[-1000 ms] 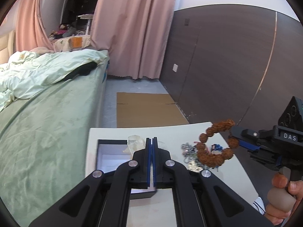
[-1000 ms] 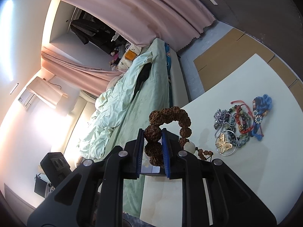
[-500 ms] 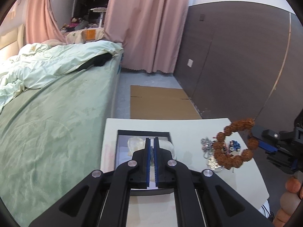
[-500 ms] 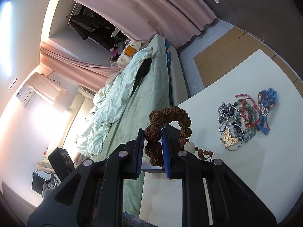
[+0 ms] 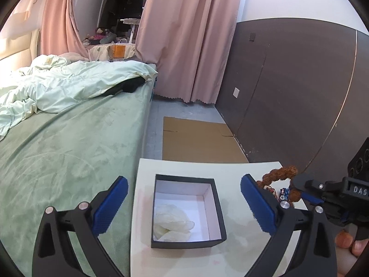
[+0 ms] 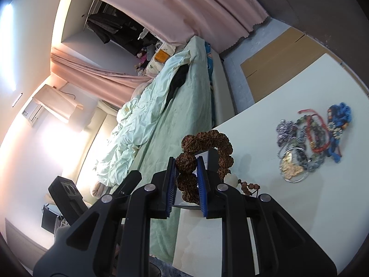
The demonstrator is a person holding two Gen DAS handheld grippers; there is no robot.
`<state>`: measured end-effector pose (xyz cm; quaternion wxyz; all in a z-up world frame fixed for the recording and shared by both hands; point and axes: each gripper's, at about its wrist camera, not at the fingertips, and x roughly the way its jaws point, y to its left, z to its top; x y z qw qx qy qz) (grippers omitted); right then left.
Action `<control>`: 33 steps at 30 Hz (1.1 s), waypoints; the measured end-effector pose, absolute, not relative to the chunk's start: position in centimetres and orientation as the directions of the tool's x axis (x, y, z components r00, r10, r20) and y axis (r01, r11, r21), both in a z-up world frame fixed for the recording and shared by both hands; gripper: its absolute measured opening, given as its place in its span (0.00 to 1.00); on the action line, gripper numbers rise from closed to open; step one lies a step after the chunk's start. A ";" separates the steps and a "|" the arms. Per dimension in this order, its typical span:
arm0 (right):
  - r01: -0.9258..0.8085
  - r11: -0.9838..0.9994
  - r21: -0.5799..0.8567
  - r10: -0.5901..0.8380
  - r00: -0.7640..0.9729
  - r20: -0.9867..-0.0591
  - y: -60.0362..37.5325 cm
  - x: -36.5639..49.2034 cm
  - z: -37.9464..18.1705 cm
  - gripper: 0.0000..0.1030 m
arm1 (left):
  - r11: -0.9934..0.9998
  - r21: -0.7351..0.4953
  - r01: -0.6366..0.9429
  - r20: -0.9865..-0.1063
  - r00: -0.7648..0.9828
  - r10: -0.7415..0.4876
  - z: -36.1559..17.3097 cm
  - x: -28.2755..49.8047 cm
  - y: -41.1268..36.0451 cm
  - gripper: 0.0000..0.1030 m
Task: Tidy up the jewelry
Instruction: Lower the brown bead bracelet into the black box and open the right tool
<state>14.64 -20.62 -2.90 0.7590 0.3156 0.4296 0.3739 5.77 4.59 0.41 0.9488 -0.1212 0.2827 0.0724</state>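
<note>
A black box (image 5: 219,210) with a white inside stands on the white table (image 5: 230,168), with a pale crumpled bag (image 5: 171,220) in it. My left gripper (image 5: 184,204) is wide open, its fingers on either side of the box. My right gripper (image 6: 186,175) is shut on a brown rough-bead bracelet (image 6: 207,140), held above the table to the right of the box; the bracelet also shows in the left wrist view (image 5: 280,173). A pile of jewelry (image 6: 313,138) lies on the table.
A green bed (image 5: 69,150) with a pale duvet borders the table's left edge. Flat cardboard (image 5: 198,143) lies on the floor beyond the table. A dark wall panel (image 5: 288,92) and pink curtains (image 5: 189,46) stand behind.
My left gripper has opened wide from shut and now straddles the box. My right gripper still holds the bracelet and has come a little closer to the box.
</note>
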 end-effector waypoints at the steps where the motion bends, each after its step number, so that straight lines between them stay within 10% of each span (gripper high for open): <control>1: -0.299 0.514 0.804 0.844 0.344 -0.412 -20.3 14.7 -3.0 0.19 | 0.959 -0.190 -0.210 -0.550 0.832 0.073 0.5 5.7 4.8 0.92; 15: -0.345 0.459 0.819 0.887 0.233 -0.399 -13.4 14.4 -4.3 0.21 | 0.931 -0.250 -0.267 -0.535 0.839 0.097 1.1 4.7 8.2 0.92; 18: -0.363 0.462 0.809 0.887 0.206 -0.414 -12.1 14.3 -4.4 0.45 | 0.927 -0.254 -0.274 -0.536 0.838 0.101 1.2 4.7 8.6 0.92; 20: -0.372 0.454 0.810 0.891 0.201 -0.407 -12.0 14.2 -4.2 0.82 | 0.925 -0.259 -0.277 -0.538 0.837 0.100 1.1 4.6 8.8 0.92; 33: -0.308 0.633 0.710 0.764 0.394 -0.510 -19.1 14.2 -2.5 0.85 | 0.942 -0.231 -0.245 -0.567 0.821 0.074 0.4 5.1 6.6 0.92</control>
